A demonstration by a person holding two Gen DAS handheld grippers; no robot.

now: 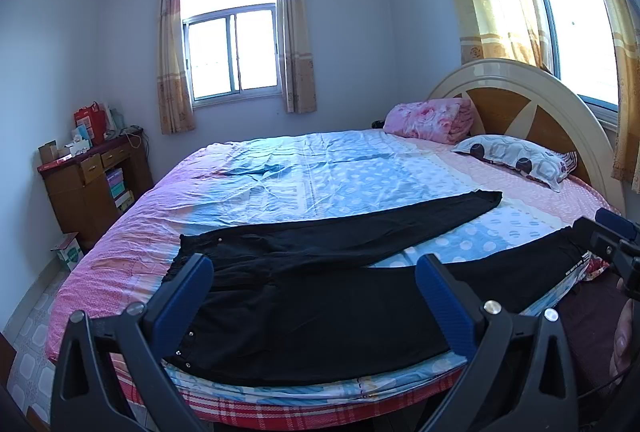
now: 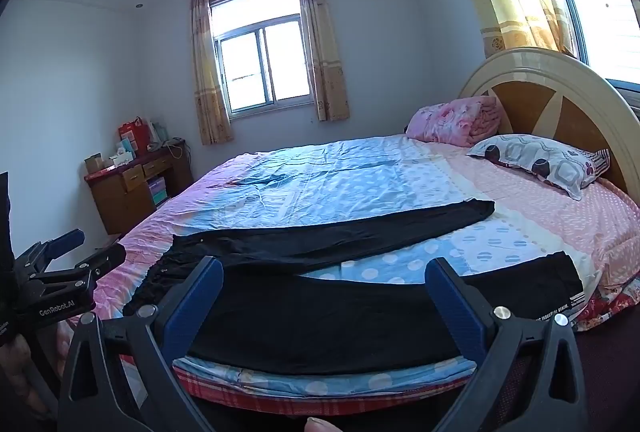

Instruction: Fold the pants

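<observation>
Blue-padded fingers [image 1: 184, 296] of the left claw [image 1: 316, 296] stand wide apart, released, nothing between them but a view of black cloth below. Right claw [image 2: 324, 296] likewise spread, gripping nothing; it hangs over the near edge of the bed [image 2: 360, 168].

Black pants [image 1: 320, 296] lie flat on the bedsheet, waistband toward the left side, legs splayed in a V. Far leg runs out toward the headboard [image 1: 532, 100]; near leg lies along the bed's front edge, its cuff close to the right corner, white lettering just beside it. Small metal studs show at the waist.

Left claw sits above the waist-and-thigh area; right claw above the near leg. Whether either touches the fabric cannot be told.

Sheet is blue with white dots in the middle, pink at the sides. Folded pink floral quilt [image 1: 430, 120] and patterned pillow [image 1: 516, 156] rest at the headboard. Wooden desk [image 1: 92, 180], cluttered with boxes and a red bag, stands in the far left corner under a curtained window [image 1: 230, 52].
</observation>
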